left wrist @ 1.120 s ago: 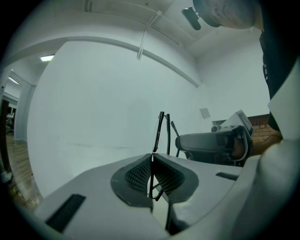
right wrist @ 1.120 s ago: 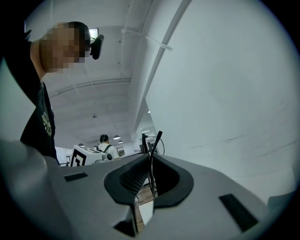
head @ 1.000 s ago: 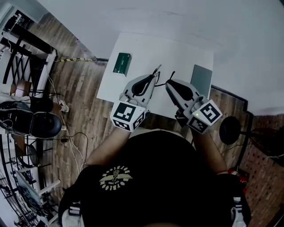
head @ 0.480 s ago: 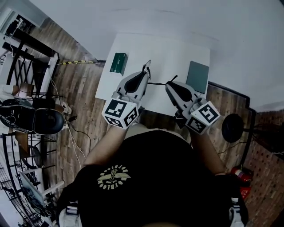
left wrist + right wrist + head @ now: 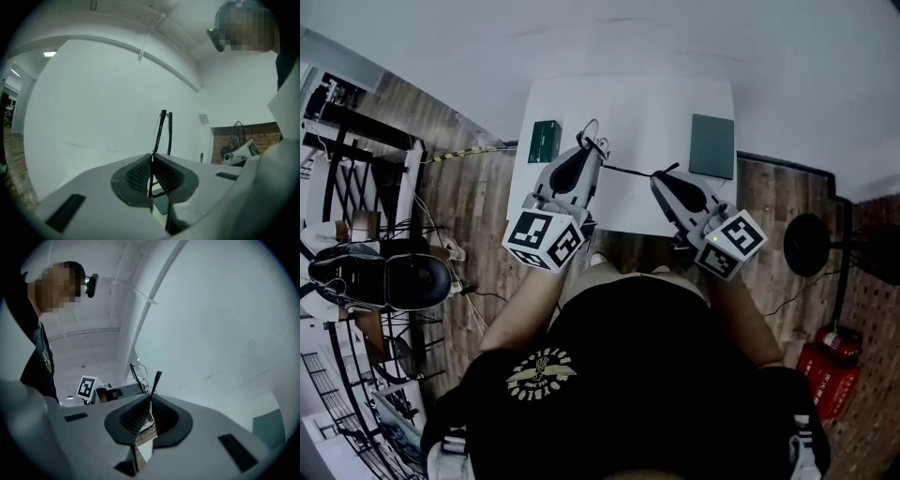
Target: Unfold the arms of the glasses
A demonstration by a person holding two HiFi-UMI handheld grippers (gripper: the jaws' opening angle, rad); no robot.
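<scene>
Thin black-framed glasses (image 5: 593, 138) hang in the air over the white table (image 5: 628, 103), held between both grippers. My left gripper (image 5: 589, 145) is shut on the front frame, which sticks up past the jaws (image 5: 161, 126) in the left gripper view. One arm (image 5: 628, 171) stretches from it across to my right gripper (image 5: 660, 175). That gripper's jaws are closing, and their pads press on the arm's black tip (image 5: 156, 379). The right gripper view shows the lens rim (image 5: 136, 372) beyond the tip. Both grippers (image 5: 151, 157) (image 5: 151, 401) point roughly level.
A small green box (image 5: 546, 141) lies at the table's left edge, and a flat dark grey-green case (image 5: 712, 146) at its right edge. Wooden floor surrounds the table, with chairs and cables at the left. A round black base (image 5: 804, 246) stands at the right.
The left gripper has moved left and away with the front frame. The grippers stand farther apart, and the arm now stretches out straight between them.
</scene>
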